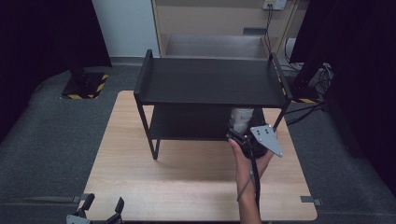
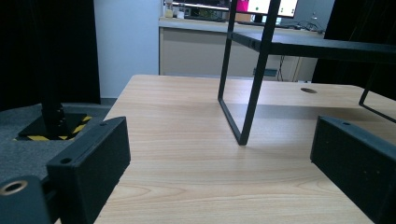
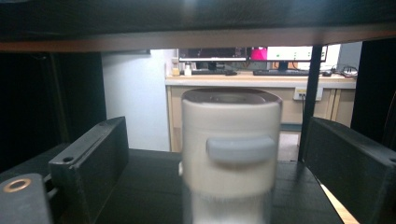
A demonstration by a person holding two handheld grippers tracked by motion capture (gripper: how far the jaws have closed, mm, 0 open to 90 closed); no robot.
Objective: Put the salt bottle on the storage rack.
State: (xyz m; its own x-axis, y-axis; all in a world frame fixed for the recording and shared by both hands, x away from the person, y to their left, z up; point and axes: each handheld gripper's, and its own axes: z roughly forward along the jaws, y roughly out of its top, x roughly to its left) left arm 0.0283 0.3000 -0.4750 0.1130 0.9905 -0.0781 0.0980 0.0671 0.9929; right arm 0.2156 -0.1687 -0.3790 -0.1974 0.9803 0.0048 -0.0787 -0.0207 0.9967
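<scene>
Wood makes up the worktop (image 1: 187, 186), and a black shelf rack (image 1: 212, 81) stands on it, seen from the high view. A hand (image 1: 250, 161) holds the right gripper (image 1: 243, 135) at the front of the rack, with its grey plate (image 1: 267, 137) on top. Just ahead of the jaws, a white cup (image 1: 241, 117) sits on the rack's lower shelf (image 1: 187, 122). The left gripper (image 1: 100, 212) is low at the near edge of the worktop, well apart from the rack, and its jaws are spread.

Next comes the left gripper view. The left gripper (image 2: 219, 163) has its two black jaws spread wide with nothing between them. Bare worktop (image 2: 187, 140) lies between and ahead of the jaws. A black rack leg (image 2: 252, 93) stands ahead of them.

Last comes the right gripper view. The right gripper (image 3: 215, 186) has its jaws spread wide too. The white cup (image 3: 231, 154) stands upright between the jaws, closer to the right one. Neither jaw touches it. The cup has a grey tab (image 3: 240, 148) on its side facing the camera. It stands on the dark lower shelf (image 3: 140, 186), and the top shelf (image 3: 196, 23) is above the jaws.
</scene>
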